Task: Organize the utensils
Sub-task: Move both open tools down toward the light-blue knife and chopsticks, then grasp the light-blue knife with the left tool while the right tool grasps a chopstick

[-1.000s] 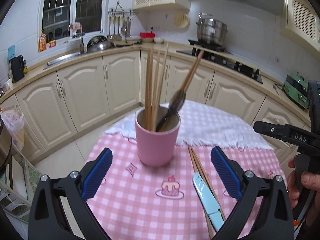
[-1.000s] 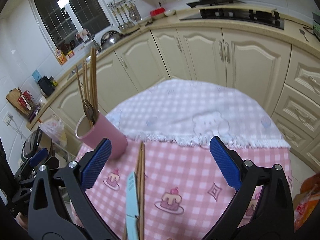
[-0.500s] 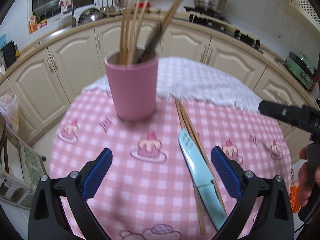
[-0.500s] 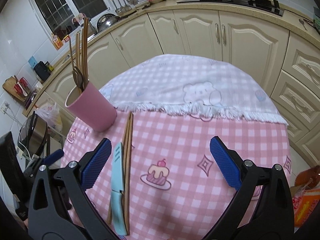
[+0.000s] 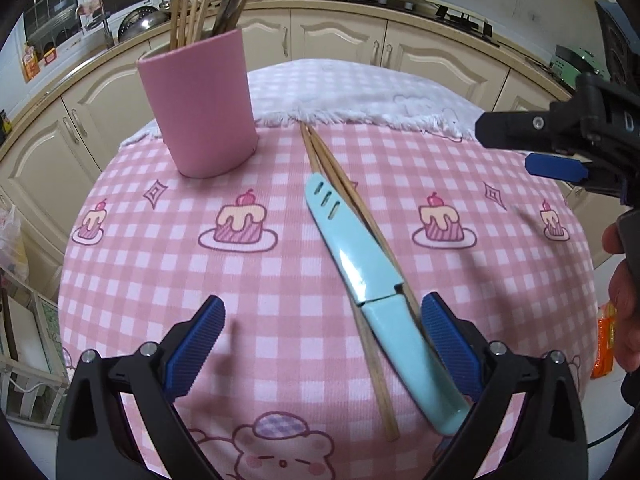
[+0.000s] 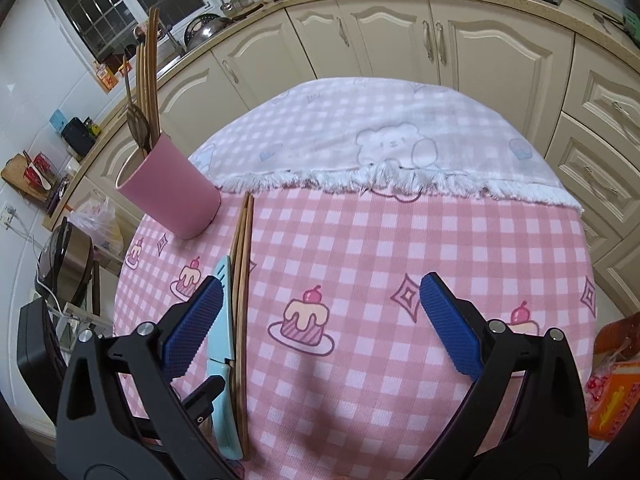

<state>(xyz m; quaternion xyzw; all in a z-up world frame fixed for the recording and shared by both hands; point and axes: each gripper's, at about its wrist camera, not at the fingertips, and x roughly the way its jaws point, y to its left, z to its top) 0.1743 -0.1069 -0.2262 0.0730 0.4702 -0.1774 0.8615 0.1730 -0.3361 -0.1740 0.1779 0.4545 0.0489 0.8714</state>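
With both the left gripper (image 5: pixel 320 336) and right gripper (image 6: pixel 320 320) spread wide and empty, the sheathed knife (image 5: pixel 360 264) lies touching the chopsticks (image 5: pixel 340 184) at five o'clock from the pink cup (image 5: pixel 200 108), so a pinch may drag both.

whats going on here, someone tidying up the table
A person holds a gripper in each hand over a round table with a pink checked cloth. Both the left gripper and the right gripper are open and hold nothing. A pink cup already holds utensils. A light blue sheathed knife and a pair of wooden chopsticks lie loose on the cloth, not yet put away.
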